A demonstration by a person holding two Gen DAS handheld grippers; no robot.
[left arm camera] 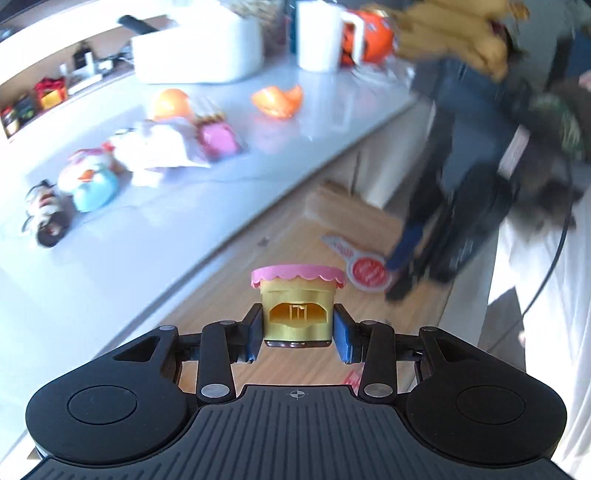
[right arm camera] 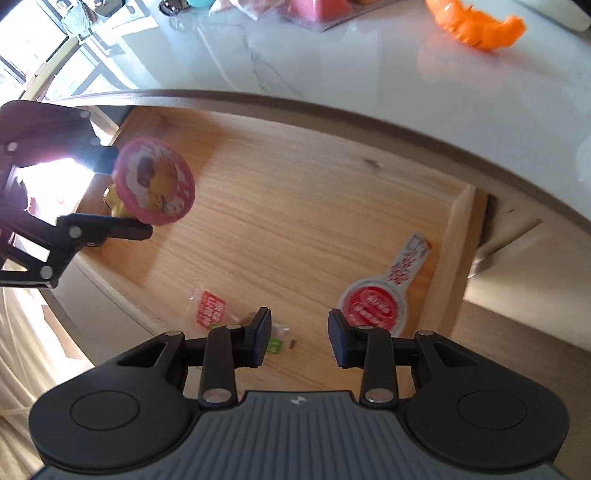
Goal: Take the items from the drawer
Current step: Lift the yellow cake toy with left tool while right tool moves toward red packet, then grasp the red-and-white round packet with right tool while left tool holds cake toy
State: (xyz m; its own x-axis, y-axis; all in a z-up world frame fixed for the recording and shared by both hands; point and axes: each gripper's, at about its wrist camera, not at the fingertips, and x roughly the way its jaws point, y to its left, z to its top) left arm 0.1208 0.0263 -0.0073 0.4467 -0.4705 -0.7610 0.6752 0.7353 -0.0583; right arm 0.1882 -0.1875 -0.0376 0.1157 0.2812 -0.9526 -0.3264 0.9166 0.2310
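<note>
My left gripper (left arm camera: 297, 332) is shut on a small yellow cup (left arm camera: 297, 310) with a scalloped pink lid, its blue pads pressing on both sides. It holds the cup above the open wooden drawer (left arm camera: 229, 291). The right wrist view shows the same cup (right arm camera: 155, 181) at the drawer's left end, in the left gripper (right arm camera: 125, 201). My right gripper (right arm camera: 299, 332) points down into the drawer (right arm camera: 295, 192), open with nothing between its fingers. On the drawer floor lie a round red-and-white sachet (right arm camera: 376, 306), a small red wrapper (right arm camera: 208, 308) and a small green-and-clear wrapper (right arm camera: 275, 341).
The white countertop (left arm camera: 147, 229) beyond the drawer carries several toys and packets, an orange peel-like piece (left arm camera: 277, 99), a white box (left arm camera: 199, 48) and a white mug (left arm camera: 319, 35). A person's blurred sleeve and arm (left arm camera: 476, 147) reach in on the right.
</note>
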